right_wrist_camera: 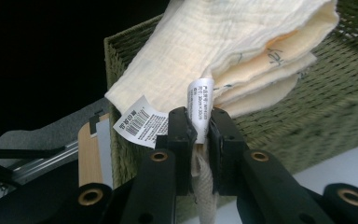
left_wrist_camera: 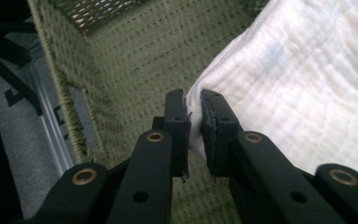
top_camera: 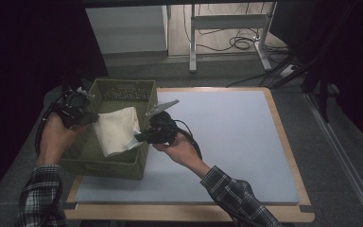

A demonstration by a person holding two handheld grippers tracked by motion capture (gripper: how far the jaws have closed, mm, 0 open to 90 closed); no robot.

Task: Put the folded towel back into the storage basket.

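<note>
A folded cream cloth (top_camera: 116, 129) hangs over the green woven basket (top_camera: 105, 164) at the table's left edge. My left gripper (top_camera: 90, 121) holds the cloth's left side inside the basket. In the left gripper view its jaws pinch a corner of the cloth (left_wrist_camera: 284, 88) over the basket's woven wall (left_wrist_camera: 135, 60). My right gripper (top_camera: 139, 137) is shut on the cloth's right edge above the basket's rim. In the right gripper view the jaws grip the cloth (right_wrist_camera: 233, 42) beside its white care label (right_wrist_camera: 199, 105), and a barcode tag (right_wrist_camera: 140, 122) hangs to the left.
The basket sits on a pale blue mat (top_camera: 227, 142) that covers a wooden-edged table (top_camera: 290, 151). Beyond the table stand a white desk frame (top_camera: 229, 28) and cables (top_camera: 238, 43) on the floor. Dark curtains close off both sides.
</note>
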